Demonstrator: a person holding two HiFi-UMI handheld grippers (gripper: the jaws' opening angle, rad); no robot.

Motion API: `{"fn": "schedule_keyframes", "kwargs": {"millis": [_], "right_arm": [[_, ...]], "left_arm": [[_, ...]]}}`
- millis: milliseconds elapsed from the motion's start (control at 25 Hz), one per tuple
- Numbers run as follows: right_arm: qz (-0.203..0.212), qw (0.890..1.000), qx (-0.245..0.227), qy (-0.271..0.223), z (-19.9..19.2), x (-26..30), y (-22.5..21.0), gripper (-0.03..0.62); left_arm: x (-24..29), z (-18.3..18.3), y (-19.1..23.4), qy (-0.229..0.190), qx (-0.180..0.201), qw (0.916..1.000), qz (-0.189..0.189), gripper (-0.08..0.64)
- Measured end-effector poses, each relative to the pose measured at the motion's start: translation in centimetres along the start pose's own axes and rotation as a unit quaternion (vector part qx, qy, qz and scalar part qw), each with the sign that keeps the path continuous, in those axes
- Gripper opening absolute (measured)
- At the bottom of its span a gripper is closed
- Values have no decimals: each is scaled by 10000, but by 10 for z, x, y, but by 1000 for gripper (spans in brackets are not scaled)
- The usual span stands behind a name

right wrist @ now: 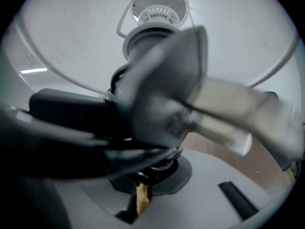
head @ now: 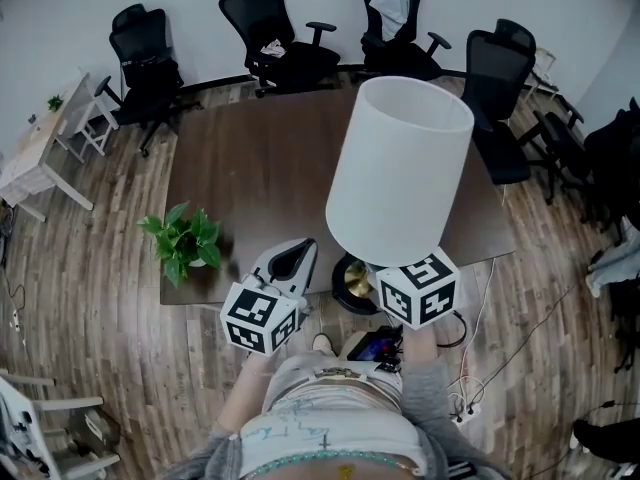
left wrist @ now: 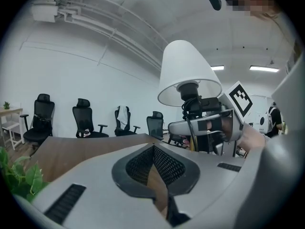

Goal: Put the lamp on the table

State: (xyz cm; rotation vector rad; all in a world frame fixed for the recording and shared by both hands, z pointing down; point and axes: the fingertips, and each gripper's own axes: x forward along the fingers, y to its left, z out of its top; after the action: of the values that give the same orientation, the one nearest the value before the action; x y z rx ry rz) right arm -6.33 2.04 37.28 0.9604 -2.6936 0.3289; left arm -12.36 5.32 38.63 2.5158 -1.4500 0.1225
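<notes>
lamp stem (right wrist: 141, 199): only a short brass stretch shows between the closed jaws of the right gripper (right wrist: 145, 187); blurred dark and grey shapes cover the rest.
lamp shade (head: 400, 163): in the head view it hides the stem and the right gripper's jaws; in the right gripper view its rim runs past the edges.
lamp base (head: 350, 280): half covered by the shade; touching the table (head: 250, 168) or clear of it, cannot tell.
plant (left wrist: 16, 175): cut by the left gripper view's edge, pot unseen.
person (head: 330, 423): cut off at the head view's bottom.
chair (head: 255, 13): pale thing (head: 272, 47) on its seat, too small to name.
</notes>
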Motion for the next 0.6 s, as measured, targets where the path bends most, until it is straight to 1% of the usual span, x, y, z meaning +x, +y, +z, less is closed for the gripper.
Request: {"fn": "schedule_keyframes", "kwargs": {"millis": [240,440,600], "right_arm": [[3,10000,32,0,4,8,-16,18],[117,9999,-36,54,10,21,-47,18],[198,9997,-84,65,25,36,-74,18]], "left_arm": [[10,-3,8,37,-96,9999,94,12],[32,-6,15,109,-196,9994,264,12],[52,4,29,109,-246,9985,467,12]]}}
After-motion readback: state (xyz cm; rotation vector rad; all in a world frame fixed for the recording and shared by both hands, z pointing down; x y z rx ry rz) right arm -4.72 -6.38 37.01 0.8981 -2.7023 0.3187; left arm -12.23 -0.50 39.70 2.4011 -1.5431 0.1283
